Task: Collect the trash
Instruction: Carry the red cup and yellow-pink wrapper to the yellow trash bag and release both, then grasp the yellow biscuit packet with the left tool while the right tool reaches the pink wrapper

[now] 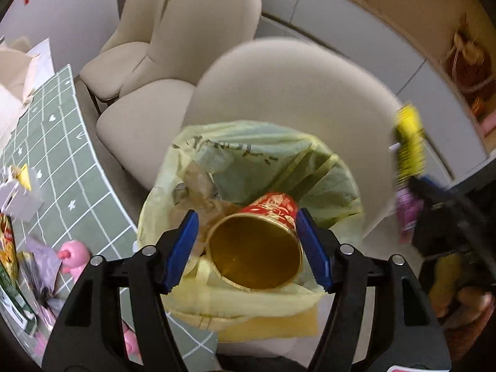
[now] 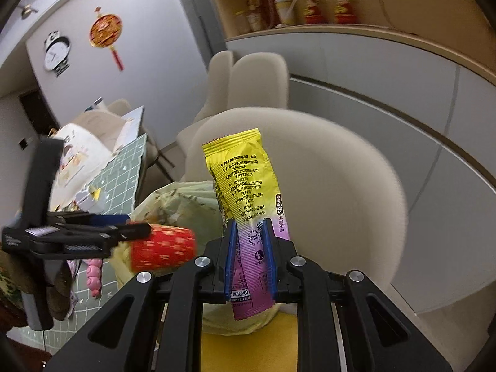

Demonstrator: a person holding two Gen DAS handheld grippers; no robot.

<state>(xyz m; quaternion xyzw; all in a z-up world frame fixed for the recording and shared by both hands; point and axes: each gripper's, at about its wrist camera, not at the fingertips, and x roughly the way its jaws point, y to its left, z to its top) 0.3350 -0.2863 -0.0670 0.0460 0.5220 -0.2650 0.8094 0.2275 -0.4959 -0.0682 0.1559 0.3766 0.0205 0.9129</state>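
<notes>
A red paper cup (image 1: 254,257) with a gold inside lies tilted between the blue pads of my left gripper (image 1: 247,214), over the mouth of a yellow trash bag (image 1: 248,161). A gap shows between the left pad and the cup's rim, so the jaws stand open around it. In the right wrist view the cup (image 2: 161,248) is a red blur at the tip of the left gripper (image 2: 136,229). My right gripper (image 2: 249,226) is shut on a yellow and purple snack wrapper (image 2: 241,179), which stands upright just right of the bag (image 2: 186,201).
A beige chair (image 1: 294,86) stands behind the bag, with two more chairs (image 1: 192,31) further back. The green checked table (image 1: 62,142) on the left holds a pink pig toy (image 1: 74,254), more wrappers (image 1: 9,248) and a white box (image 1: 18,195). Grey cabinets (image 2: 372,93) line the right.
</notes>
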